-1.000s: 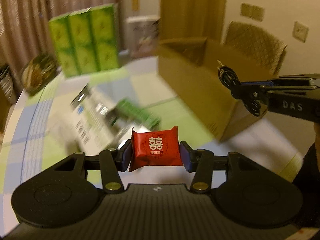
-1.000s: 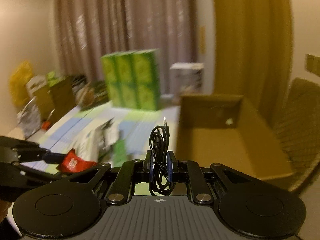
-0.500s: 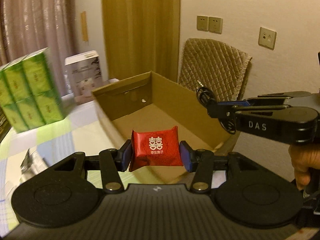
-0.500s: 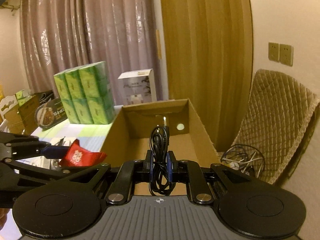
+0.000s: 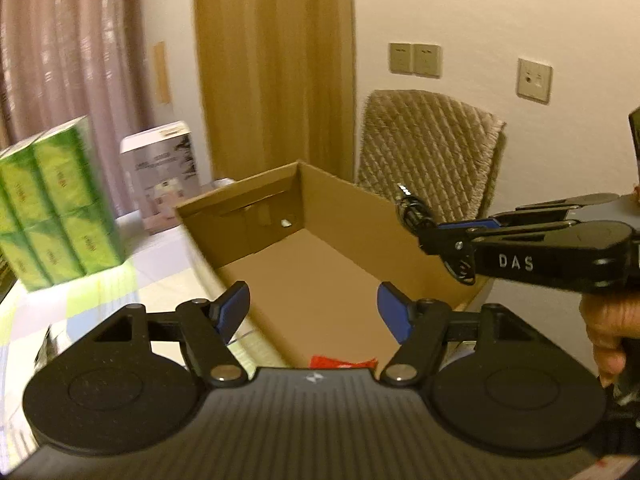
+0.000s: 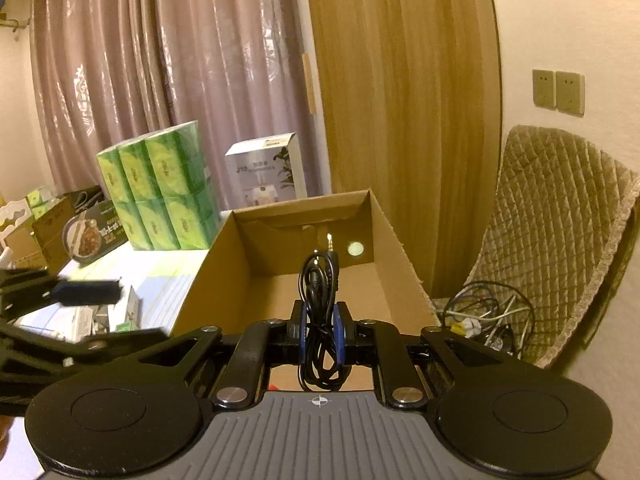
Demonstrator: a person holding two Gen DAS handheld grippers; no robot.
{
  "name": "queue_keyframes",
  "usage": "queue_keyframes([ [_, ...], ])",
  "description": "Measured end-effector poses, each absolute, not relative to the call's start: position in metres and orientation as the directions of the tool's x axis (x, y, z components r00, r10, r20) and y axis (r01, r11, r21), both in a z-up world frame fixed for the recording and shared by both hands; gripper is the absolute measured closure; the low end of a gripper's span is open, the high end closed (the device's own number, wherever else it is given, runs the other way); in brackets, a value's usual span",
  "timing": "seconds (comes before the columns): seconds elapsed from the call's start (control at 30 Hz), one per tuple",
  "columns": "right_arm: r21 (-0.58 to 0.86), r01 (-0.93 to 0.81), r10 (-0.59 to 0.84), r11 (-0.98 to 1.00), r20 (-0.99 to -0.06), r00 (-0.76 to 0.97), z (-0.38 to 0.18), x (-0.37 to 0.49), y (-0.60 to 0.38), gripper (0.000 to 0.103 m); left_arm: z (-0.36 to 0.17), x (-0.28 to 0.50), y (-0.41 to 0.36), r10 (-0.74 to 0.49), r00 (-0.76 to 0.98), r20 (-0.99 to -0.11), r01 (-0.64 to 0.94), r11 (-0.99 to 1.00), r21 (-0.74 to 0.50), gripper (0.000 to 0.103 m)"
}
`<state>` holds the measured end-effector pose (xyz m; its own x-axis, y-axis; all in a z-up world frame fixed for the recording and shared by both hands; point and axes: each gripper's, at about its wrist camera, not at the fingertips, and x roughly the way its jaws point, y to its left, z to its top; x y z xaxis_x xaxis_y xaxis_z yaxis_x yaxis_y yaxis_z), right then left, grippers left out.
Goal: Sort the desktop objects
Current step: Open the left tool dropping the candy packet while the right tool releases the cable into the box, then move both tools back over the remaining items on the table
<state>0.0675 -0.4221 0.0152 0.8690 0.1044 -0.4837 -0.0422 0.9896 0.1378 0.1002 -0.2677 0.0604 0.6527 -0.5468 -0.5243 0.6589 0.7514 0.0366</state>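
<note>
My left gripper (image 5: pixel 314 308) is open and empty above the near end of the open cardboard box (image 5: pixel 360 208). The red packet (image 5: pixel 343 361) lies on the box floor below it, mostly hidden by the gripper body. My right gripper (image 6: pixel 319 330) is shut on a coiled black audio cable (image 6: pixel 320 280) and holds it over the near end of the box (image 6: pixel 240 264). In the left wrist view the right gripper (image 5: pixel 430 226) reaches in from the right over the box's right wall, the cable's plug (image 5: pixel 404 192) sticking up.
A pack of green tissue packs (image 6: pixel 160 196) and a white product box (image 6: pixel 264 176) stand on the table behind the box. A food package (image 6: pixel 94 232) lies at the left. A padded chair (image 6: pixel 560 216) with tangled cables (image 6: pixel 484 316) stands at the right.
My left gripper has opened and the red packet has dropped from it into the box. The right gripper still holds the cable and has moved a little closer over the box.
</note>
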Motion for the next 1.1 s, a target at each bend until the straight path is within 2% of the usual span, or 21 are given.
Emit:
queue_keyframes([
  [0.1,0.142,-0.057,0.119,0.988,-0.478,0.870,0.015,0.073,-0.419,0.093,0.059,0.095,-0.249,-0.522,0.667,-0.532,0.626,0.780,0.020,0.029],
  [0.13,0.142,-0.059,0.120,0.988,-0.474,0.872,0.016,0.074,-0.419,0.090,0.058,0.093,-0.243,-0.514,0.670,-0.536,0.616,0.788,0.013,0.029],
  [0.2,0.146,-0.053,0.116,0.988,-0.465,0.878,0.017,0.074,-0.418,0.065,0.056,0.089,-0.232,-0.501,0.672,-0.546,0.599,0.801,0.002,0.029],
  [0.23,0.150,-0.049,0.114,0.987,-0.456,0.883,0.019,0.071,-0.418,0.047,0.055,0.087,-0.228,-0.495,0.673,-0.550,0.592,0.806,-0.001,0.029],
  [0.27,0.152,-0.047,0.112,0.987,-0.447,0.888,0.020,0.068,-0.418,0.045,0.054,0.084,-0.223,-0.490,0.674,-0.553,0.586,0.810,-0.003,0.026],
  [0.63,0.191,-0.095,0.171,0.977,-0.434,0.885,0.022,0.021,-0.388,0.043,0.045,0.061,-0.161,-0.405,0.698,-0.590,0.490,0.871,-0.018,0.019],
  [1.1,0.165,-0.302,0.344,0.939,-0.458,0.819,0.025,-0.001,-0.300,0.038,0.036,0.052,-0.052,-0.210,0.754,-0.622,0.270,0.963,0.002,0.016],
])
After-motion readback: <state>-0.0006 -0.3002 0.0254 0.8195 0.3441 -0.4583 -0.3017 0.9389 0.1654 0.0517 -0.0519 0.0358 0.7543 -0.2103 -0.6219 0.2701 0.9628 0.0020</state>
